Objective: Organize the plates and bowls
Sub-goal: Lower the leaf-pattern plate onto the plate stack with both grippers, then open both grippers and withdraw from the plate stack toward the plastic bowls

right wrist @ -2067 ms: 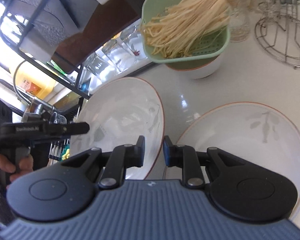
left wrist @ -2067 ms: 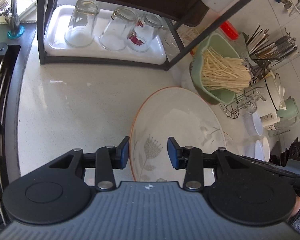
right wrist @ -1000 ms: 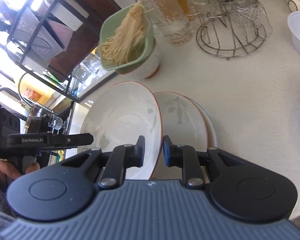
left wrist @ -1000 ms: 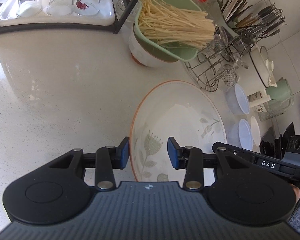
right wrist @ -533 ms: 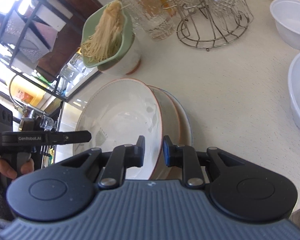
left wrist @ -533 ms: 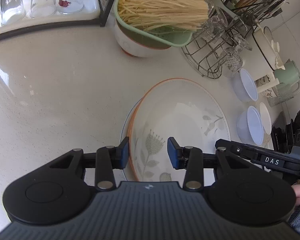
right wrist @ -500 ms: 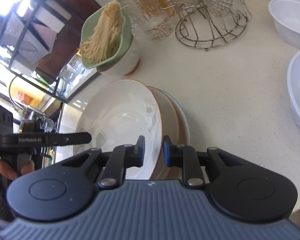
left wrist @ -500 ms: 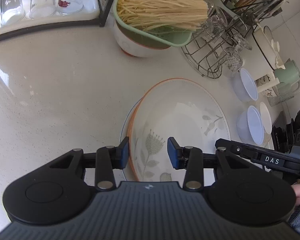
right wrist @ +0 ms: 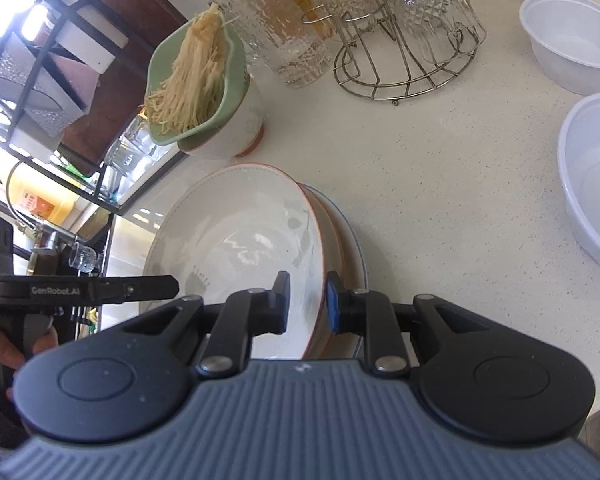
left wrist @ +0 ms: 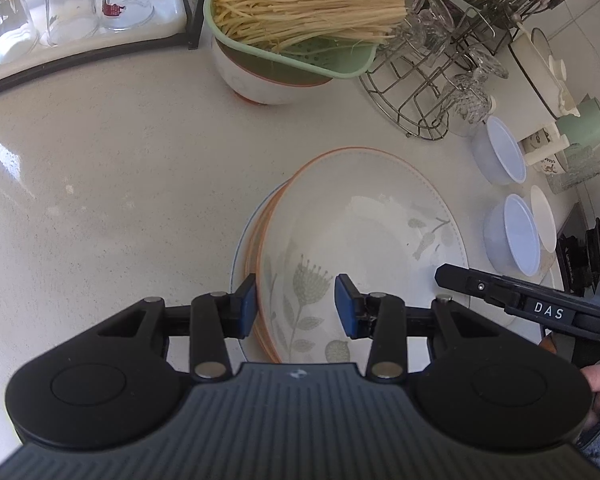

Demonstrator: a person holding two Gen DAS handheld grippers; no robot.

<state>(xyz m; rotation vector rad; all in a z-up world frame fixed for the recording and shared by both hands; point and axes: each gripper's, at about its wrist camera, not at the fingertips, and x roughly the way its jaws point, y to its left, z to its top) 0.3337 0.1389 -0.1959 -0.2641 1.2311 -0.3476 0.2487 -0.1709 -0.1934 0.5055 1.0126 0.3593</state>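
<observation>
Plate [left wrist: 360, 236], tilted on the stack, rim pinched by both left hand-held gripper [left wrist: 296, 306] and right hand-held gripper [right wrist: 308, 302].

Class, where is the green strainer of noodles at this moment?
In the left wrist view the green strainer sits at top centre, nested in a white bowl on the counter, between the tray of glasses and the wire rack.

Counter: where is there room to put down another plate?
The big bare patch of counter lies left of the plate stack, in front of the glasses tray. It is crowded on the right: wire rack and plastic bowls.
</observation>
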